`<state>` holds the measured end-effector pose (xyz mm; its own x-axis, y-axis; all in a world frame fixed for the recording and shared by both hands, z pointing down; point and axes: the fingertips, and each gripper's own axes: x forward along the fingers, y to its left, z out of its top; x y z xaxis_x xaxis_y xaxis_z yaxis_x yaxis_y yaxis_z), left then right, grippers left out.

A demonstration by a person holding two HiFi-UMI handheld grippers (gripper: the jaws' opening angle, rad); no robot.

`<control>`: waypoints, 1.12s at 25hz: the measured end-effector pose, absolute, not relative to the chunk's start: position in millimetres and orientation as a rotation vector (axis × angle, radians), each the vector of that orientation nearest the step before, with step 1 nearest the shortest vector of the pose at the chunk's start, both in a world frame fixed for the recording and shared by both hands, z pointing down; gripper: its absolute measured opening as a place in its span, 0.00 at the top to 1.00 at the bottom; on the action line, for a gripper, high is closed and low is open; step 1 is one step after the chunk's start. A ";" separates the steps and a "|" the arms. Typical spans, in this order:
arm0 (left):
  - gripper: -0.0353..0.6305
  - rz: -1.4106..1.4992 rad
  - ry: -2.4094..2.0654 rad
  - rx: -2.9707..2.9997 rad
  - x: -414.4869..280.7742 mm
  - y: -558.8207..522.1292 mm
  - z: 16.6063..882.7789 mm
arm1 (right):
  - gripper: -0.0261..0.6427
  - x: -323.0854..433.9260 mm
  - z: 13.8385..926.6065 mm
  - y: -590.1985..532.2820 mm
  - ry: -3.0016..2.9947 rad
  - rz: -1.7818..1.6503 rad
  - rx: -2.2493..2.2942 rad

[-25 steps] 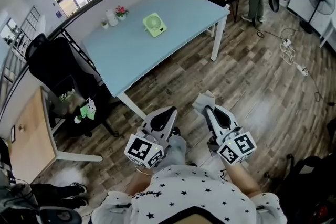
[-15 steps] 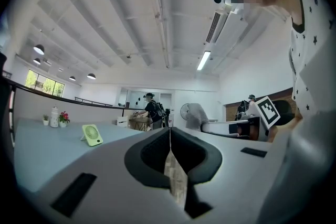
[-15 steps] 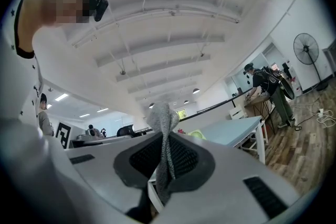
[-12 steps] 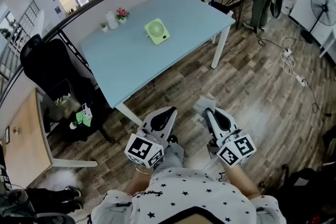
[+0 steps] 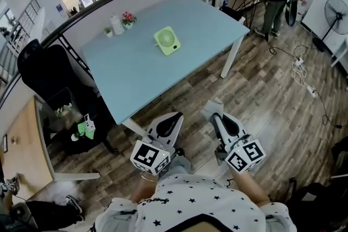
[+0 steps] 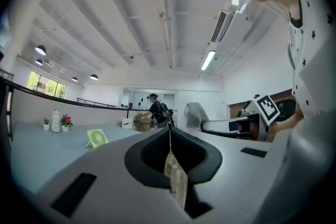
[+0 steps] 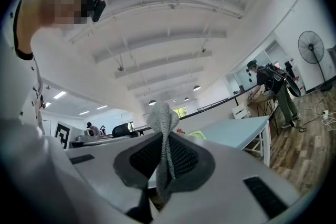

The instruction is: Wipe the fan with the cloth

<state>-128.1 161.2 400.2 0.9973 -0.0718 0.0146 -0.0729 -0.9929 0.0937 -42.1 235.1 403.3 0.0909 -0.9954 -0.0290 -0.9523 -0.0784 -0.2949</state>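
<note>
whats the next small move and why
Probably step toward the table and carry the right gripper up to the fan. The cloth is already clamped in that gripper, but the fan sits on the table far ahead of both grippers. The left gripper is shut and empty.

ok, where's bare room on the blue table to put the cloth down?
Bare: the whole near stretch of the table from the fan to the near corner, and the right end beyond the fan. Crowded only at the far left corner: bottle, flowers.
</note>
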 end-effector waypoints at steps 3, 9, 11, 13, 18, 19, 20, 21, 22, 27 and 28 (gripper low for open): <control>0.90 0.012 -0.121 3.042 -121.7 140.3 399.5 | 0.92 -33.7 401.2 217.4 1.948 -0.261 -2.139; 0.90 0.003 -0.102 3.035 -103.2 102.6 399.6 | 0.92 -16.3 401.0 178.1 1.943 -0.270 -2.154; 0.90 -0.002 -0.105 3.033 -99.5 88.0 399.6 | 0.92 -12.6 399.9 162.2 1.949 -0.271 -2.147; 0.90 -0.007 -0.120 3.032 -97.0 71.4 399.9 | 0.92 -9.2 398.6 146.0 1.957 -0.266 -2.142; 0.90 -0.018 -0.143 3.030 -91.2 33.0 401.7 | 0.92 -1.0 398.6 108.5 1.966 -0.262 -2.133; 0.90 -0.020 -0.145 3.031 -90.1 26.5 401.9 | 0.92 0.1 399.0 101.9 1.969 -0.263 -2.130; 0.90 -0.022 -0.149 3.032 -89.2 20.4 402.3 | 0.92 0.9 399.9 96.1 1.971 -0.266 -2.126; 0.90 -0.022 -0.155 3.033 -88.4 14.8 402.8 | 0.92 1.4 401.0 91.2 1.972 -0.271 -2.121; 0.90 -0.021 -0.161 3.033 -87.8 9.6 403.5 | 0.92 1.9 402.2 87.1 1.973 -0.277 -2.116; 0.90 -0.008 -0.182 3.032 -85.3 -1.6 406.7 | 0.92 9.6 408.6 76.3 1.976 -0.305 -2.109; 0.90 -0.005 -0.190 3.030 -85.0 -2.7 408.1 | 0.92 12.5 410.0 74.1 1.974 -0.314 -2.102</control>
<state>-85.0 -2.7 408.1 0.9922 -0.1246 0.0035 -0.1242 -0.9867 0.1051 12.5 74.1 410.0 0.0645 -0.9979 -0.0080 -0.9463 -0.0586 -0.3180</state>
